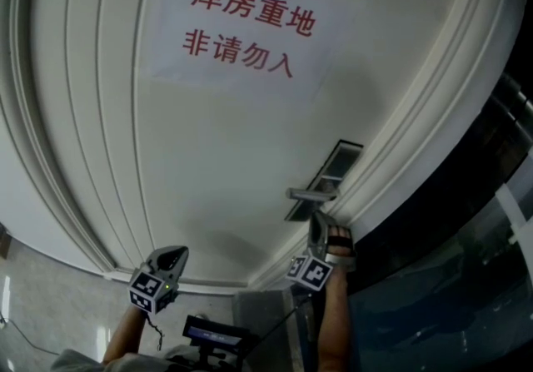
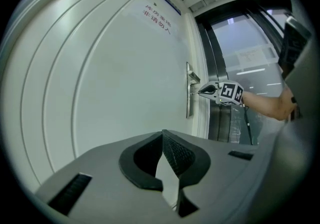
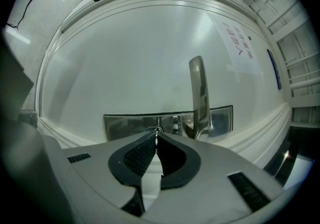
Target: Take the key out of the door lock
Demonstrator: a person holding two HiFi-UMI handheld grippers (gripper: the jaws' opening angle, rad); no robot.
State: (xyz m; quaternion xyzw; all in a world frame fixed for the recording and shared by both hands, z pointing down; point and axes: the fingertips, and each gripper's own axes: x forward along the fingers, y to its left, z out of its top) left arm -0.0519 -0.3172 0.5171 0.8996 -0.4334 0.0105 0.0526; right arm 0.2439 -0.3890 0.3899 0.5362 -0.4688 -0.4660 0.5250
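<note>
Right tongs (image 3: 156, 134) are pinched narrow at their tips on the small metal head of the key (image 3: 154, 129). The key sits in the plate (image 3: 127, 125) on the door (image 1: 233, 154), just beside the foot of the handle (image 3: 199, 92). Left tongs (image 2: 162, 135) are closed tip to tip with nothing between them, held low and well apart from the plate, facing the door's bare panel

The white door fills most of the head view, with raised curved mouldings (image 1: 92, 154) round its panel. High on it hangs a pale sign (image 1: 241, 29) with two rows of red Chinese characters. Dark glass (image 1: 450, 279) runs along the door's right edge. The plate is a long metal strip near that edge, and the handle stands out from it as a flat silver lever. In the left gripper view the right tongs reach level to the plate just under the handle, with a bare forearm (image 2: 265, 105) behind them. The key is tiny: only a rounded loop of its head shows at the tips, and the rest cannot be made out
</note>
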